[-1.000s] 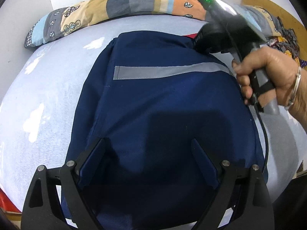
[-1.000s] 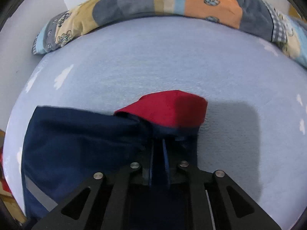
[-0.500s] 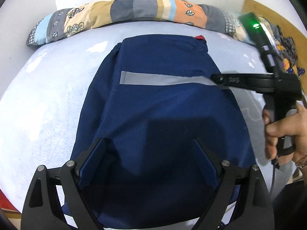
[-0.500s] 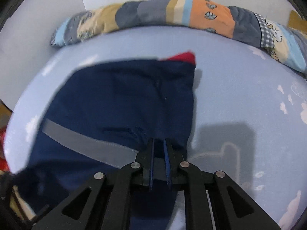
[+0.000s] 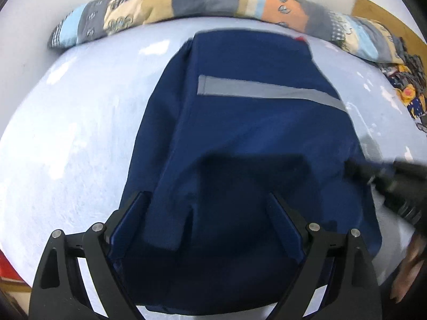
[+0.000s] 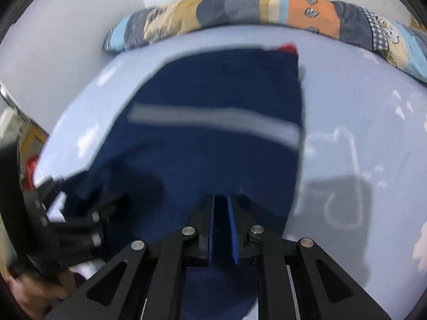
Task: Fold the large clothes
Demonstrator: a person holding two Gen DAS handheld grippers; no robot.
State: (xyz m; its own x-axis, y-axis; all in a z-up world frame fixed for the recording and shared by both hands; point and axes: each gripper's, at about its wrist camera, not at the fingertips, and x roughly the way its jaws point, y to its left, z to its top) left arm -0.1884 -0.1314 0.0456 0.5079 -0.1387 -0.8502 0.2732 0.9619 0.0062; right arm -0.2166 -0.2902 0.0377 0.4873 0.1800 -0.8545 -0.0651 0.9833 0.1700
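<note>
A navy garment (image 5: 253, 138) with a grey reflective stripe (image 5: 267, 90) lies flat on the pale blue sheet (image 5: 80, 133). A small red corner (image 5: 300, 38) peeks out at its far right end. My left gripper (image 5: 206, 197) hovers open and wide over the garment's near end, with nothing pinched. My right gripper (image 6: 221, 197) is shut to a narrow slit above the navy garment (image 6: 213, 160), near its right side. No cloth shows clamped between the pads. In the left wrist view the right gripper (image 5: 352, 165) comes in blurred from the right, its tip at the garment's right edge.
A patchwork bolster (image 5: 202, 2) runs along the bed's far edge against a white wall. A wooden board (image 5: 387, 18) and a patterned cloth heap (image 5: 405, 85) sit at the far right. A hand (image 5: 408, 266) holds the right tool. The sheet extends left and right of the garment.
My right gripper has drawn back from the garment's far red corner toward the near right side. The garment stays flat. The left gripper has shifted only slightly.
</note>
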